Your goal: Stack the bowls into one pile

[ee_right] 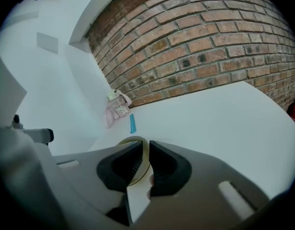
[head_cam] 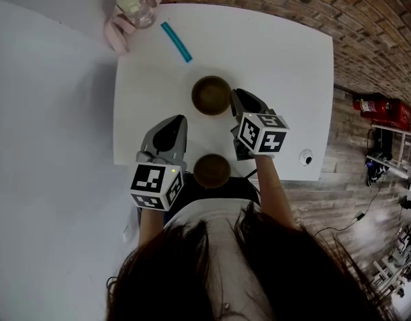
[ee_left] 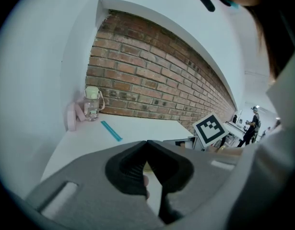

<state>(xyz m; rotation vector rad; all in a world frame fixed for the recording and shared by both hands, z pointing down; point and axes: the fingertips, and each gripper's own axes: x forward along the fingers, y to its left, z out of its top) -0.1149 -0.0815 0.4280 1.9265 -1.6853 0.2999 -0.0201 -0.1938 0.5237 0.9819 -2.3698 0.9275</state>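
Note:
Two brown bowls are on the white table (head_cam: 285,65) in the head view. The far bowl (head_cam: 211,94) sits mid-table. The near bowl (head_cam: 212,170) rests at the front edge, between my two grippers. My right gripper (head_cam: 234,96) is at the far bowl's right side. In the right gripper view its jaws (ee_right: 145,146) are shut on that bowl's thin pale rim (ee_right: 130,140). My left gripper (head_cam: 179,121) hovers to the left, between the two bowls. Its jaws (ee_left: 147,143) meet at the tips with nothing held.
A pink-strapped clear bottle (head_cam: 133,9) stands at the table's far left corner, with a blue strip (head_cam: 176,42) lying next to it. A white wall runs along the left and a brick wall (ee_right: 195,51) behind. The table's right edge drops to a wooden floor (head_cam: 339,172).

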